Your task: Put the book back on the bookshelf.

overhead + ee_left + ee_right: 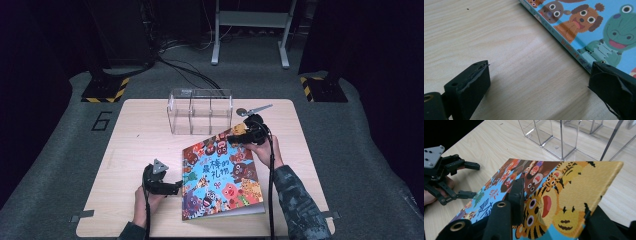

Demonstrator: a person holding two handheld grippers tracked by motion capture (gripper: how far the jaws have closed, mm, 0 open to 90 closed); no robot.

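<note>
On the pale wooden tabletop (pixel 145 135) in the high view lie one colourful hardcover picture book (pixel 220 175) with cartoon animals, toward four o'clock of centre, one clear plastic organiser box (pixel 201 111) with compartments at twelve o'clock, and one small metal tool (pixel 254 109) at one o'clock beside the box. There are two grippers: the left hand-held gripper (pixel 176 186) rests at seven o'clock, just off the book's left edge, jaws apart; the right hand-held gripper (pixel 240 134) is clamped on the book's far right corner. Grey carpet surrounds the table, with two black-and-yellow striped floor plates and cables behind, the room dark.

In the left gripper view, two black jaws stand wide apart over bare wood; the book (pixel 584 27) lies at one o'clock, its spine edge running close to the right jaw.

In the right gripper view, the jaws grip the book's (pixel 564 195) corner, raised off the tabletop (pixel 491 142). The organiser box (pixel 564 137) sits at twelve o'clock, the left hand-held gripper (pixel 471 180) at nine o'clock, open.
</note>
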